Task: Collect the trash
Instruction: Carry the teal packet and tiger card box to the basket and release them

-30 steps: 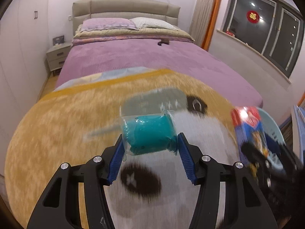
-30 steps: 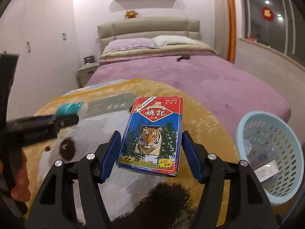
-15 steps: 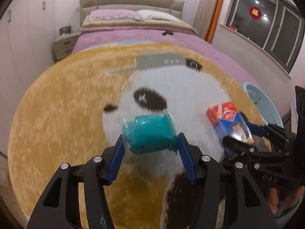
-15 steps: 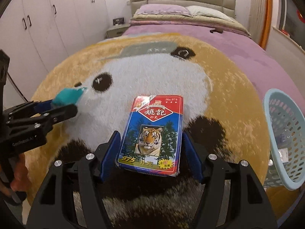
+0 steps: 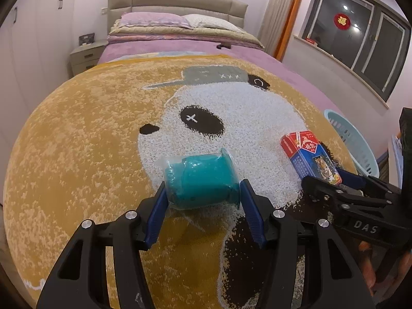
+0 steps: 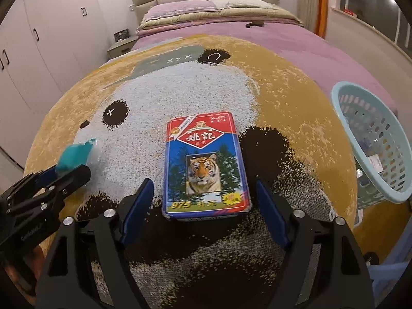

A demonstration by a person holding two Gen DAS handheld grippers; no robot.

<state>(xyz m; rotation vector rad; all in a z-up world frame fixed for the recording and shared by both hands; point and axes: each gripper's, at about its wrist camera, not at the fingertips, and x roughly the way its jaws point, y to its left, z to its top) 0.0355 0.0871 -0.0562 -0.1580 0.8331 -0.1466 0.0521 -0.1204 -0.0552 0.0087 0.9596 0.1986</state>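
A clear cup of teal stuff [image 5: 199, 177] lies sideways between the blue pads of my left gripper [image 5: 203, 193], which is shut on it just above the round panda rug [image 5: 77, 154]. A red and blue playing-card box with a tiger picture [image 6: 204, 164] lies flat on the rug. My right gripper [image 6: 203, 183] straddles it with its jaws opening, and a gap shows between each pad and the box. The right wrist view also catches the left gripper [image 6: 69, 170] and the teal cup [image 6: 76, 154] at the left. The left wrist view shows the card box [image 5: 309, 154] to the right.
A light blue perforated basket [image 6: 345, 113] stands at the rug's right edge with some scraps inside. Behind the rug is a bed with a purple cover [image 5: 180, 49], a bedside cabinet [image 5: 85, 56] on the left, and white wardrobes [image 6: 38, 38]. A window wall is on the right.
Both grippers have come down and forward over the rug. The right jaws have spread and the card box, gripped before, now lies loose on the rug. The left still holds the teal cup.
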